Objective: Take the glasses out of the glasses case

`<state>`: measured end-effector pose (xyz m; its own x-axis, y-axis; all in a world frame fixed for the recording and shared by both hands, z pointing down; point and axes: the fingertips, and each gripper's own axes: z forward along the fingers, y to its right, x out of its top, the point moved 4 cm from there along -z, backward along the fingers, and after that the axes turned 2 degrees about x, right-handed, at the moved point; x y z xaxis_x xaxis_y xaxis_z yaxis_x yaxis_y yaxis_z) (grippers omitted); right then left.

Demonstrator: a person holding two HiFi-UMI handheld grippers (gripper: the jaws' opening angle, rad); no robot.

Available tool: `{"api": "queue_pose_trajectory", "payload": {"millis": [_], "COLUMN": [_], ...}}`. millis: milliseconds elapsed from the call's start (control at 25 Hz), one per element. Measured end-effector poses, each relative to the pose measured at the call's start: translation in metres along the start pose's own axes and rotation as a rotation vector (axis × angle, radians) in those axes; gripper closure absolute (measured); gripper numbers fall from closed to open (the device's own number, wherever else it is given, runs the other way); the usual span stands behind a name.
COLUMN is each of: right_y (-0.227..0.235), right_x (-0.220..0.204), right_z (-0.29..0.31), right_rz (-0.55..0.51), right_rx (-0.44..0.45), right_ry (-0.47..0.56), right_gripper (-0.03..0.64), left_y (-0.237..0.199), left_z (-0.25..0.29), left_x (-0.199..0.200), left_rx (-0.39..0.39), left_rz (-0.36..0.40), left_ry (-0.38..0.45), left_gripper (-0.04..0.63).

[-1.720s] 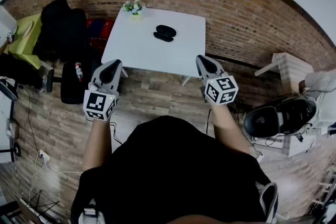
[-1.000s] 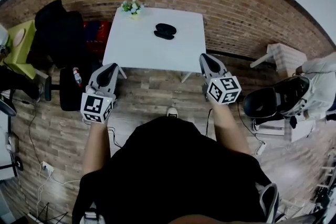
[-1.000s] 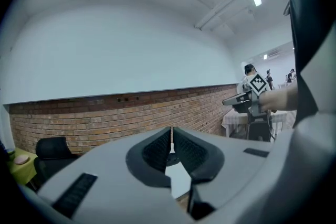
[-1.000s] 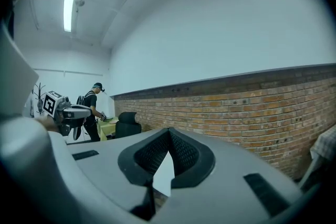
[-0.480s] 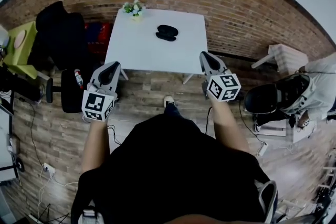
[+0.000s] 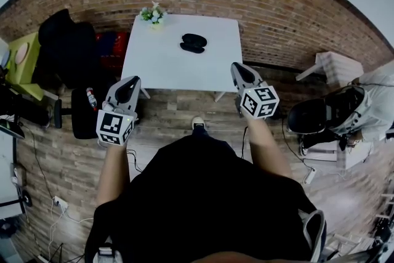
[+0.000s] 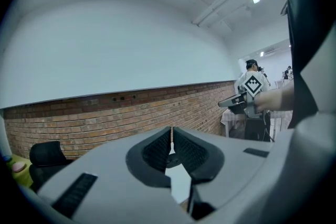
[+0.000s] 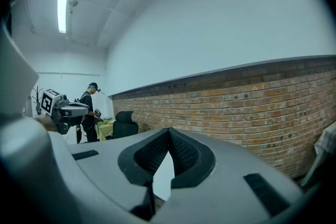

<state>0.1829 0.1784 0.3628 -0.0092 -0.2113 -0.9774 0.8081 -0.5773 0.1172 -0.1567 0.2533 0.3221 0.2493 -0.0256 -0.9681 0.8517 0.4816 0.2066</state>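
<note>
Left tongs (image 6: 130, 82): pressed together, nothing between them.
Right tongs (image 6: 237, 68): also closed and empty.
Why held so: this looks like only the approach. Both tongs are carried before the body, short of the near edge of the tabletop (image 6: 163, 61), so there is nothing to grip yet.
Glasses case (image 6: 193, 43): dark, on the far half of the white tabletop, well apart from both tongs.
Long axis: runs about left to right across the head view. Lid open or shut — too small to tell.
</note>
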Motion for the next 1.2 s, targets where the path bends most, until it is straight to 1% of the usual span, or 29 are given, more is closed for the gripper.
{"api": "queue_pose_trajectory", "payload": {"millis": [480, 600, 840, 1200], "right_y": [0.037, 0.041, 0.052, 0.063], "right_x": [-0.003, -0.006, -0.005, -0.013], "right_z": [0.019, 0.030, 0.040, 0.056], "right_rz": [0.016, 0.018, 0.016, 0.028], "right_rx": [-0.018, -0.011, -0.015, -0.008], "right_ry": [-0.034, -0.041, -0.017, -0.036], "right_gripper": [0.601, 0.601, 0.601, 0.601], "left_y": [-0.009, -0.015, -0.023, -0.030], "left_z": [0.046, 0.052, 0.065, 0.081], "left_x": [-0.009, -0.016, -0.022, -0.031], "left_rx": [-0.018, -0.015, -0.004, 0.003], "left_rz": [-0.017, -0.022, -0.029, -0.039], "left_ry": [-0.024, -0.042, -0.059, -0.076], "left_gripper": [0.575, 0.574, 0.575, 0.575]}}
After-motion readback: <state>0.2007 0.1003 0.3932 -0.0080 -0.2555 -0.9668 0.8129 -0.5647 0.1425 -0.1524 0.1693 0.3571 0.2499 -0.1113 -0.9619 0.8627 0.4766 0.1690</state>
